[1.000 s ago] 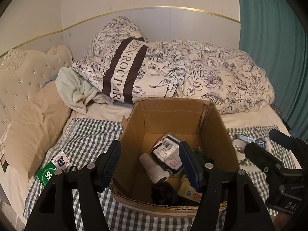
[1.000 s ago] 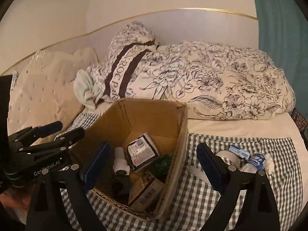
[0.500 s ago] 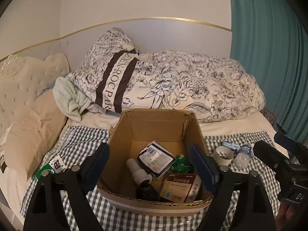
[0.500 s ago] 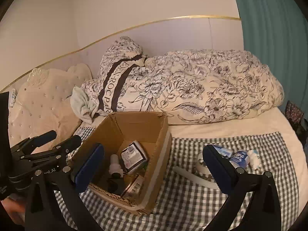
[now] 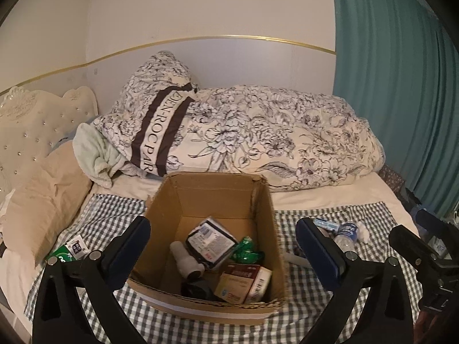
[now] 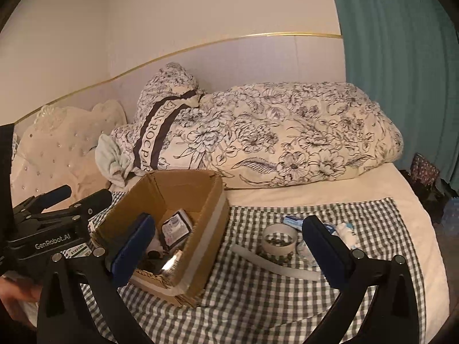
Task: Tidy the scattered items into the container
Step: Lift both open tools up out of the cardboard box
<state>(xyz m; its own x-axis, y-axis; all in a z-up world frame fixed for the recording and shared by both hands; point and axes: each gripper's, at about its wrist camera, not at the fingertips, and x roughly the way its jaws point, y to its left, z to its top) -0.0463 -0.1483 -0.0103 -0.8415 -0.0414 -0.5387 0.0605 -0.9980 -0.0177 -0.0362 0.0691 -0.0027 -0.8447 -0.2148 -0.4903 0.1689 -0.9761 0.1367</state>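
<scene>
An open cardboard box stands on a checked cloth on the bed and holds several packets, a white roll and a green wrapper. My left gripper is open and empty, raised in front of the box. My right gripper is open and empty, above the cloth to the right of the box. Right of the box lie a tape roll, a white strip, a small water bottle, a blue tube and white tissue. A green packet lies left of the box.
A floral duvet and pillow are piled behind the box. A beige pillow and a tufted headboard are at the left. A teal curtain hangs at the right. The checked cloth covers the near bed.
Both grippers have pulled back and up from the box, so it looks smaller and farther. The right gripper has swung right, bringing the tape roll and bottle into fuller view.
</scene>
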